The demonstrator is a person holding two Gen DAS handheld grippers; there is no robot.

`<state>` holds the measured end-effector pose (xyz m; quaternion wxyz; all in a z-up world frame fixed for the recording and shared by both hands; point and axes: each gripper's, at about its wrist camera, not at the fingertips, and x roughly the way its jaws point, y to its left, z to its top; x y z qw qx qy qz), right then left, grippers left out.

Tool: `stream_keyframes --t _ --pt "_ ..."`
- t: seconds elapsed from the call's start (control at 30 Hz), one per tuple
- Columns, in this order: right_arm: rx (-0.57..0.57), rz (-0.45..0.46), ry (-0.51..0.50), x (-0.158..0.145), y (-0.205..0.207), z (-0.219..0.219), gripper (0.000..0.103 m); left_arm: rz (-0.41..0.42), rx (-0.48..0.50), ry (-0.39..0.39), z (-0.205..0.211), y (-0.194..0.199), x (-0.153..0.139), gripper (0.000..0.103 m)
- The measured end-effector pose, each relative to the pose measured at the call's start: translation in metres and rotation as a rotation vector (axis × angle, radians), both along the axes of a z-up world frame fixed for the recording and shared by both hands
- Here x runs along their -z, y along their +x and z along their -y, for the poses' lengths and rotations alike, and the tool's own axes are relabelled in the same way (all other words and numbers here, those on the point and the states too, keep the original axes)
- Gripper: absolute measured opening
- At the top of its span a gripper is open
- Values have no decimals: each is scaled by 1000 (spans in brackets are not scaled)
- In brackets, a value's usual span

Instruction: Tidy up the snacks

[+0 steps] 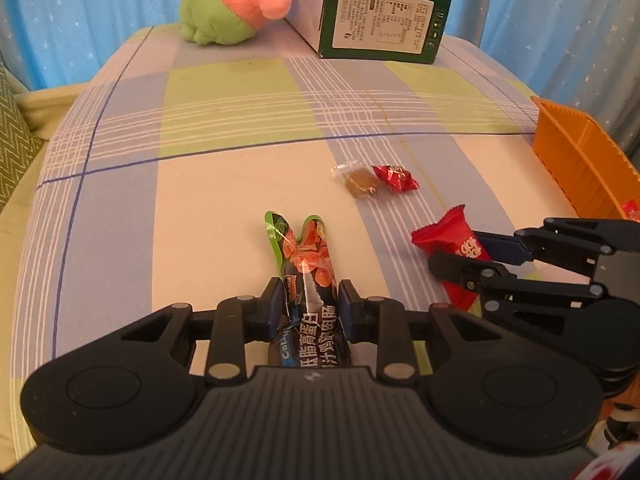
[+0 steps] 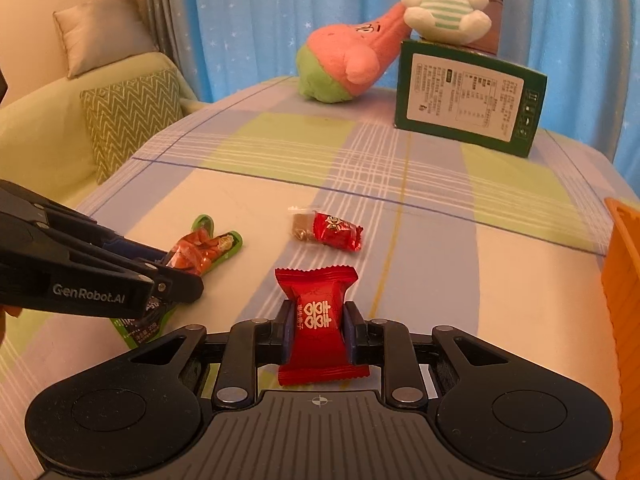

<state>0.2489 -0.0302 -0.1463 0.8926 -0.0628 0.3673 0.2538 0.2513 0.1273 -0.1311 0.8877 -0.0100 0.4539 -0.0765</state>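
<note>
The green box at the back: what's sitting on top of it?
A white bunny plush in a striped shirt sits on the green box. A pink and green plush leans beside it. The bunny covers the box's top.

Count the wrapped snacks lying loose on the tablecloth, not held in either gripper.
2. A brown candy in clear wrap and a small red-wrapped candy lie touching mid-table, beyond both grippers. More may sit hidden in the orange basket, where a red scrap shows.

Blue star-printed curtains (image 2: 256, 20) hung behind. A plaid cloth (image 1: 224, 120) in pale blue, green and cream covered the surface. A light green sofa (image 2: 44, 140) carried zigzag (image 2: 128, 116) and grey (image 2: 102, 32) cushions.
</note>
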Motion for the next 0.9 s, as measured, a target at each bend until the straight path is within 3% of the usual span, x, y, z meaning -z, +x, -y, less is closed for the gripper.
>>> stream_keyframes --t 0.27,0.43,0.9 --pt "0 -6 16 2 3 2 24 35 -2 96 15 1 3 27" --pt "28 -17 39 -3 1 10 24 33 -32 79 18 -2 1 26" --pt "177 -5 82 -56 -24 84 24 98 61 24 75 -21 -31 26"
